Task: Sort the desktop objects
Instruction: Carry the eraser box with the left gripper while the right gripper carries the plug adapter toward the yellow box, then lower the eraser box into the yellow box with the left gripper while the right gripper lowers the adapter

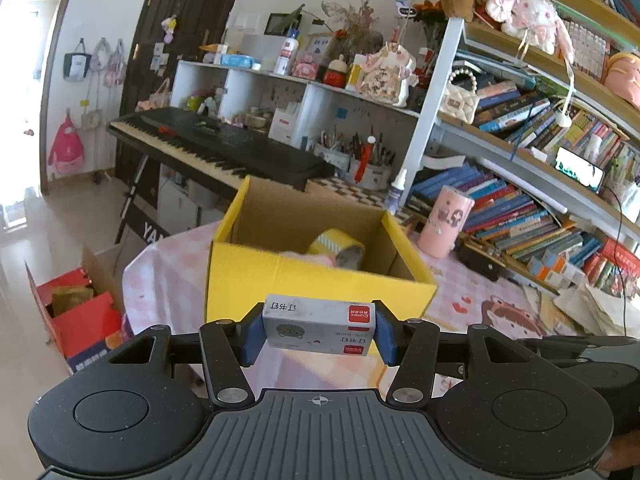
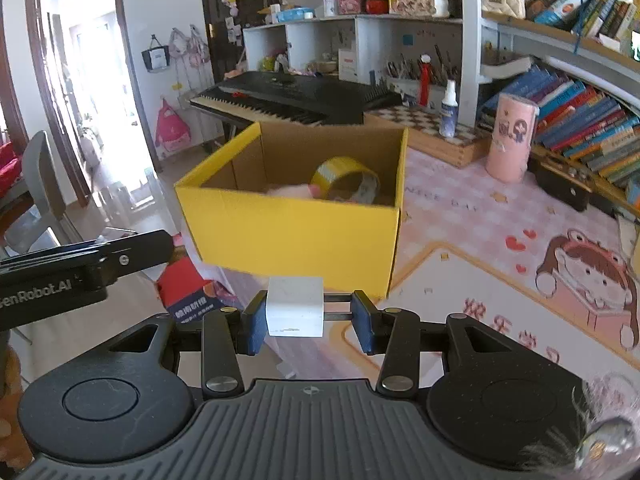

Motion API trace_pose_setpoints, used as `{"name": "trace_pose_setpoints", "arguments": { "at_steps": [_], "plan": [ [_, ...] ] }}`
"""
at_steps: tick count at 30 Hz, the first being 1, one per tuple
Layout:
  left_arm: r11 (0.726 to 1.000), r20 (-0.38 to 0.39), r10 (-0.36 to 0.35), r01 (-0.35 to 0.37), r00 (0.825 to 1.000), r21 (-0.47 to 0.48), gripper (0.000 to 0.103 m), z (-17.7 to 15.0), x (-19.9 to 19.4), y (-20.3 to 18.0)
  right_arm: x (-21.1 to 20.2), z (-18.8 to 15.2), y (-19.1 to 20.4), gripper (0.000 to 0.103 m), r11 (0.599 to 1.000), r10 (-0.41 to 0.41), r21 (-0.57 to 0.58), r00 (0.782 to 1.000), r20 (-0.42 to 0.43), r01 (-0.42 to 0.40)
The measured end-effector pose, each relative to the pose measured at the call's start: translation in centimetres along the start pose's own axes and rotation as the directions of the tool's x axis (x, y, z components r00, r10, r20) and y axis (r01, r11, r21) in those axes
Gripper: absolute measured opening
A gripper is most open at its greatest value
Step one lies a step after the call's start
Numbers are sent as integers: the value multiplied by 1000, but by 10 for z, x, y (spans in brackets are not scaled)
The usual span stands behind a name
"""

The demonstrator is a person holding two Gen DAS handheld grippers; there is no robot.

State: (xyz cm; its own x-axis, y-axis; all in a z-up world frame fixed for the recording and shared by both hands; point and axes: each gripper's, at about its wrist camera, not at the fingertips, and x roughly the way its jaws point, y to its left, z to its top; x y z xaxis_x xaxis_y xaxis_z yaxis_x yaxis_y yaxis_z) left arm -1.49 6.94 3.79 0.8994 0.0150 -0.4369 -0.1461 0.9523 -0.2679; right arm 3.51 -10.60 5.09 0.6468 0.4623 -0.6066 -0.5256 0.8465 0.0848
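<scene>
Two loads are headed for one box here, so the trick is getting both over the rim without a collision. The yellow box sits on the pink tablecloth, top open, with a tape roll and something pink and blurry already lying inside toward the back right. There's plenty of bare floor left in it on the near and left side, so I'd aim there.

The left gripper is clenched on a staples box, flat and wide, pinched by its short ends between the blue pads. It hangs just short of the near wall and looks about level with the rim, so it probably needs a bit more height before going forward, or the carton clips the cardboard edge.

The right gripper carries a white block. Heads up: in the right wrist view the block sits tight against the left pad, but I see a gap with bare rails between it and the right pad. So I can't tell how firm that hold really is. I'd keep that hand smooth, no quick rolls.

The left gripper's side shows at the left edge of the right view, so the hands are near each other. I'd drop one at a time, low, opening only once past the wall.
</scene>
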Motion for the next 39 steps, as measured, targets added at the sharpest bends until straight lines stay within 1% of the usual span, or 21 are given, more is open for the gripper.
{"name": "trace_pose_setpoints", "arguments": {
  "at_steps": [7, 10, 16, 21, 26, 31, 39],
  "plan": [
    [999, 42, 45, -45, 998, -2, 53, 26, 24, -5, 19, 36, -10, 41, 998, 43, -46, 998, 45, -41],
    [997, 62, 72, -73, 996, 19, 53, 40, 38, -10, 32, 56, -19, 41, 997, 62, -60, 995, 74, -58],
    [989, 62, 137, -140, 989, 55, 53, 58, 73, -15, 66, 89, -39, 41, 994, 91, -63, 991, 98, -85],
    [976, 27, 191, -193, 981, 101, 53, 59, 100, -17, 92, 106, -55, 41, 992, 112, -70, 989, 93, -105],
    [962, -15, 234, -230, 972, 147, 53, 59, 127, -19, 119, 121, -62, 41, 983, 153, -108, 986, 60, -146],
    [951, -70, 261, -244, 963, 189, 53, 57, 151, -21, 140, 131, -66, 41, 979, 177, -112, 984, 30, -173],
    [945, -147, 276, -241, 950, 221, 53, 53, 174, -22, 160, 138, -64, 41, 970, 204, -132, 979, -12, -203]
  ]
}}
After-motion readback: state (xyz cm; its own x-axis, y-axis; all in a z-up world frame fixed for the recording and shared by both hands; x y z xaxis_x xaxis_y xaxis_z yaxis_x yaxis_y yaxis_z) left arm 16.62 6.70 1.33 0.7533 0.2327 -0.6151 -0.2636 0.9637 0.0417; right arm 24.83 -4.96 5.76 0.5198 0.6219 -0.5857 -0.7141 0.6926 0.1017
